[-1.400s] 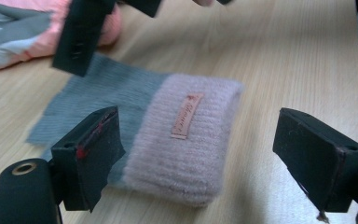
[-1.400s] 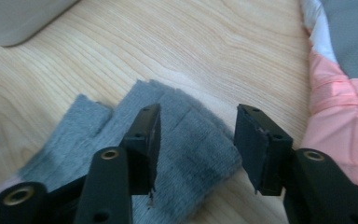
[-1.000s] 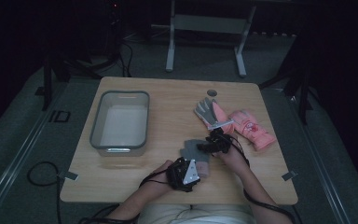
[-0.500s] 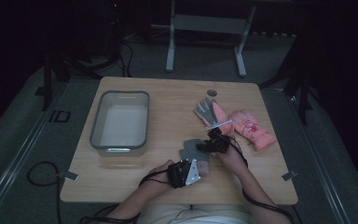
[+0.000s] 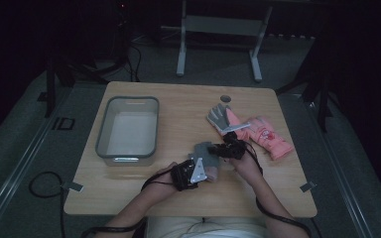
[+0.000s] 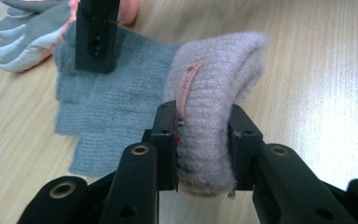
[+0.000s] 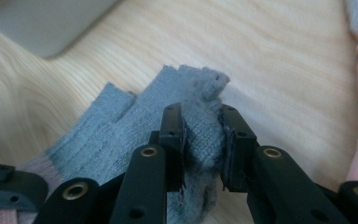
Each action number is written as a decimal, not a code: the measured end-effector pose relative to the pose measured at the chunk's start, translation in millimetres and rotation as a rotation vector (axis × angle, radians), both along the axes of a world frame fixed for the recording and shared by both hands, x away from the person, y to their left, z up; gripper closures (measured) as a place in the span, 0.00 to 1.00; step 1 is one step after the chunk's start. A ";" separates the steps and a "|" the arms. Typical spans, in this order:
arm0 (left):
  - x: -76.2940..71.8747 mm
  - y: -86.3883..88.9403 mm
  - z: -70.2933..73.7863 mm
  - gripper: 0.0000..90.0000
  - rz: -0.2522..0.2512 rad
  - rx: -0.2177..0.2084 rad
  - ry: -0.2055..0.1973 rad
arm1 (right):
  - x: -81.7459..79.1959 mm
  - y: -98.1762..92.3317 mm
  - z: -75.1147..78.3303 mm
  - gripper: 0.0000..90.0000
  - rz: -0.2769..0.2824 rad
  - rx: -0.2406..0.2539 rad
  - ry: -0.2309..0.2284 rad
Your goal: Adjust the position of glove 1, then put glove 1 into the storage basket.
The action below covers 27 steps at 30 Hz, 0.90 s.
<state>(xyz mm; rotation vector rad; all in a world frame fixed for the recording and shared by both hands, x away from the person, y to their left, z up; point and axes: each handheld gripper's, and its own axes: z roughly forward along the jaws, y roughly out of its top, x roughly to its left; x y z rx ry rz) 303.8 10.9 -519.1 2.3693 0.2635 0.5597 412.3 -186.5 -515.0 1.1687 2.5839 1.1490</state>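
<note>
Both sets of jaws have just been closing on the grey knitted glove (image 6: 107, 93), which a second ago lay flat between them. Now the left gripper (image 6: 200, 140) is clenched on the glove's pale pink cuff (image 6: 214, 93), and the right gripper (image 7: 203, 140) pinches a grey finger end (image 7: 200, 116) at the far side. Held at opposite ends like this, the glove can probably be lifted stretched out rather than bunched, near the front middle of the table (image 5: 129, 198); whether it has already left the wood is hard to tell in the dim high view. Just beyond lies a pink glove (image 5: 265, 134) with a grey-and-white glove (image 5: 218, 116) overlapping it, close enough to snag. A grey plastic bin (image 5: 99, 144) stands well apart to the left, with bare wood between it and the held glove. A small dark disc (image 5: 225, 98) sits near the far edge.
</note>
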 end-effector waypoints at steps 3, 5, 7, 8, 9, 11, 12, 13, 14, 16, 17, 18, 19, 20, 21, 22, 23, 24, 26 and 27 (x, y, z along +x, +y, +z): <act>3.2 6.6 11.6 0.77 0.001 -0.005 0.000 | 1.2 3.3 11.2 0.82 -0.003 0.022 -0.013; 4.7 11.0 20.1 0.77 0.002 -0.001 -0.006 | 2.6 8.2 22.3 0.82 0.002 0.036 -0.031; 5.7 14.8 26.4 0.77 0.003 0.004 -0.011 | 3.2 10.7 26.9 0.82 0.006 0.041 -0.039; 6.3 17.4 30.1 0.77 0.002 0.010 -0.019 | 3.9 12.9 30.5 0.82 0.007 0.048 -0.043; 7.2 20.1 33.7 0.77 0.006 0.007 -0.017 | 4.9 15.4 34.1 0.82 0.009 0.052 -0.046; 8.0 23.1 37.0 0.77 0.009 0.008 -0.019 | 5.8 18.4 37.7 0.82 0.012 0.054 -0.052; 9.9 30.3 44.1 0.77 0.018 0.008 -0.018 | 6.5 21.7 41.2 0.82 0.013 0.057 -0.063; 10.5 32.8 46.0 0.78 0.022 0.005 -0.016 | 7.8 31.2 49.8 0.82 0.021 0.054 -0.080; 10.7 35.0 47.9 0.78 0.026 0.012 -0.018 | 8.5 34.8 53.0 0.82 0.028 0.055 -0.086; 10.5 39.3 51.7 0.78 0.035 0.018 -0.021 | 9.8 41.8 59.1 0.82 0.039 0.064 -0.091; 10.1 41.5 53.7 0.78 0.039 0.026 -0.025 | 10.7 45.4 61.9 0.82 0.046 0.068 -0.091; 9.5 43.7 55.6 0.78 0.043 0.030 -0.034 | 11.6 48.9 64.5 0.83 0.053 0.068 -0.092; 9.2 46.5 58.0 0.78 0.047 0.036 -0.039 | 12.6 52.4 67.1 0.83 0.057 0.071 -0.094; 8.9 49.5 60.6 0.78 0.054 0.037 -0.045 | 13.6 55.8 69.7 0.83 0.064 0.076 -0.093; 8.9 52.8 63.4 0.78 0.059 0.035 -0.049 | 14.6 59.3 72.3 0.83 0.068 0.076 -0.097; 9.3 56.5 66.4 0.78 0.062 0.036 -0.053 | 15.6 62.8 75.3 0.83 0.072 0.080 -0.099; 9.8 60.4 69.4 0.78 0.067 0.040 -0.057 | 16.8 66.5 78.3 0.83 0.077 0.085 -0.104; 10.6 64.4 72.4 0.78 0.071 0.046 -0.061 | 17.9 70.4 81.3 0.83 0.080 0.090 -0.109; 13.1 72.2 77.8 0.78 0.080 0.049 -0.058 | 20.0 78.9 87.4 0.83 0.089 0.095 -0.117; 14.7 75.9 80.5 0.78 0.089 0.058 -0.052 | 21.0 83.5 90.2 0.83 0.093 0.098 -0.120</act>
